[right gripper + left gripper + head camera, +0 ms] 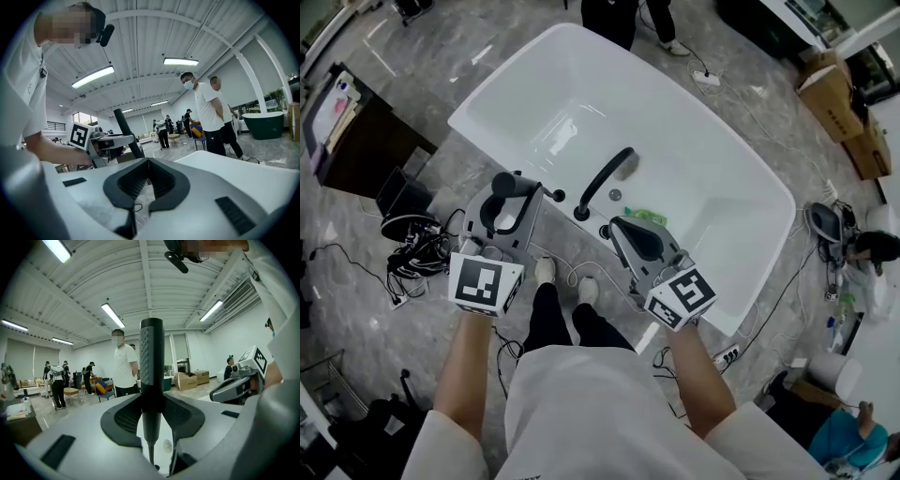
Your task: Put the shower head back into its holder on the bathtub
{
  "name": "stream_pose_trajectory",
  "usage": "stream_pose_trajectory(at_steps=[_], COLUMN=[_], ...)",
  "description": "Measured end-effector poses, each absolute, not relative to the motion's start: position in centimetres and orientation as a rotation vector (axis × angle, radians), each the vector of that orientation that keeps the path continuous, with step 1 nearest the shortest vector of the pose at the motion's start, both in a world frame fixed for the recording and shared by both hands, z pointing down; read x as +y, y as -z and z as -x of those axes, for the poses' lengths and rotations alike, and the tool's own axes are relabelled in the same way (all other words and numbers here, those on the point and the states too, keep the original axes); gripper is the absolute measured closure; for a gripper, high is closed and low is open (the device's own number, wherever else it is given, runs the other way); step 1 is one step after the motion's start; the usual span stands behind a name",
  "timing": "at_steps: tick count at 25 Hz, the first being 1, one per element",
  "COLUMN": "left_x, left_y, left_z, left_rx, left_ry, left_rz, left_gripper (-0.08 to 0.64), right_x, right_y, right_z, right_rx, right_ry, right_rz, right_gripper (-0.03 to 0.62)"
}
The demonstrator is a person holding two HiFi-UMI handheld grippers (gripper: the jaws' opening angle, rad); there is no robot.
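Observation:
A black stick-shaped shower head (514,185) stands upright between the jaws of my left gripper (508,192), which is shut on it just outside the near rim of the white bathtub (478,131). In the left gripper view the shower head (152,362) rises straight out of the left gripper (152,399), its thin stem running down below the pads. A curved black spout (605,178) and small black fittings (556,195) sit on the near rim, right of that gripper. My right gripper (630,228) hangs over the rim beside the spout, shut and empty (148,161). The right gripper view shows the shower head (126,131) at the left.
A green item (645,216) lies inside the tub near the drain (615,195). Tangled cables (412,253) and a dark cabinet (356,141) are on the floor at left, and cardboard boxes (834,98) at right. Several people (206,112) stand around the room.

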State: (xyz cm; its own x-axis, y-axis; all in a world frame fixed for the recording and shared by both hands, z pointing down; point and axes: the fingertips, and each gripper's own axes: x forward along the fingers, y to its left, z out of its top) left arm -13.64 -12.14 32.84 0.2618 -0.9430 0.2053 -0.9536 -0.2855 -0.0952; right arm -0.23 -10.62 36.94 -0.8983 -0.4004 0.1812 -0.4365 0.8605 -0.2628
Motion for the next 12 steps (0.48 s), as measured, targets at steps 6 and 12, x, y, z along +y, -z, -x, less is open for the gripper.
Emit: stream_pose_trajectory(at_steps=[6, 12], left_x=[-13.8, -15.1], left_y=[-35.7, -38.5], left_z=[14.4, 15.2], left_rx=[-1.763, -1.699], left_ry=[-0.348, -0.367], left_rz=[-2.476, -2.489], left_gripper=[0.422, 0.422], right_x=[-11.7, -12.6], right_y=[-39.0, -41.3], right_z=[0.8, 1.4], right_rx=[-2.865, -2.820], right_ry=[-0.435, -0.484], right_rz=[-0.723, -0.787], right_gripper=[0.575, 0.575])
